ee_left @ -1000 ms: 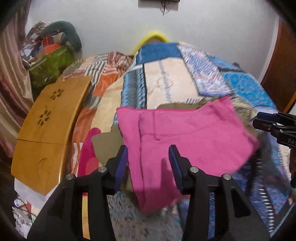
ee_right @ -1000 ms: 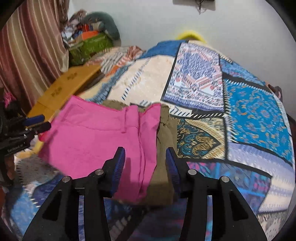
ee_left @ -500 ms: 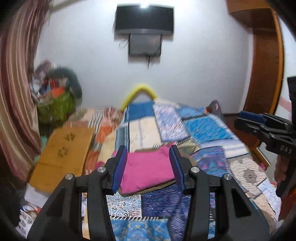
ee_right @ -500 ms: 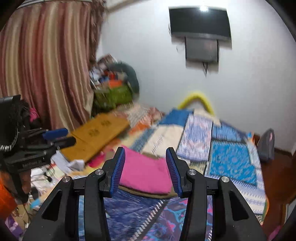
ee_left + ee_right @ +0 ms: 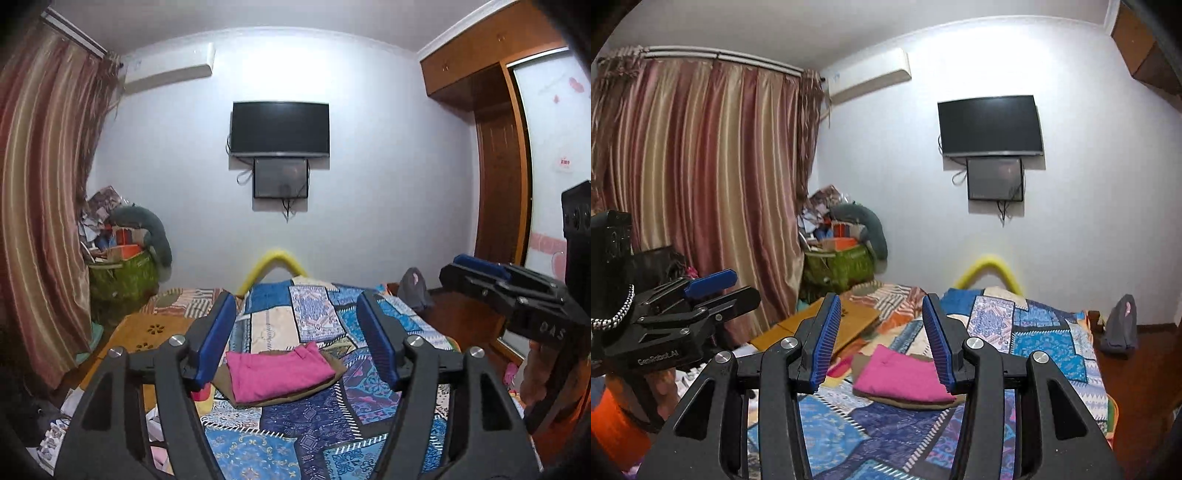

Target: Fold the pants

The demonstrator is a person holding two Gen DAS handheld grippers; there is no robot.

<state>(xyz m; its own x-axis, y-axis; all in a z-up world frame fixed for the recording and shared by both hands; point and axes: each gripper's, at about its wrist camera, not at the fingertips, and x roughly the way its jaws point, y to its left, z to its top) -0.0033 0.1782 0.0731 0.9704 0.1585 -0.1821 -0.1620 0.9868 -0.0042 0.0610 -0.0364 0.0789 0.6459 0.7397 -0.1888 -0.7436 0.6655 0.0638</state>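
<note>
The pink pants (image 5: 279,371) lie folded on top of a folded olive-brown garment (image 5: 295,394) on the patchwork bedspread (image 5: 314,421). They also show in the right wrist view (image 5: 901,378). My left gripper (image 5: 295,332) is open and empty, held high and well back from the pants. My right gripper (image 5: 881,338) is open and empty too, likewise raised away from the bed. Each gripper shows in the other's view, the right one (image 5: 517,299) at the right edge and the left one (image 5: 683,306) at the left edge.
A wooden lap table (image 5: 147,332) lies at the bed's left side. A green bag of clutter (image 5: 122,273) stands in the corner by the curtain (image 5: 701,184). A TV (image 5: 279,127) hangs on the far wall. A wooden wardrobe (image 5: 495,166) stands at the right.
Both grippers have pulled up and back from the folded pink pants, which stay on the bed. The views went from close above the pants to the whole room.
</note>
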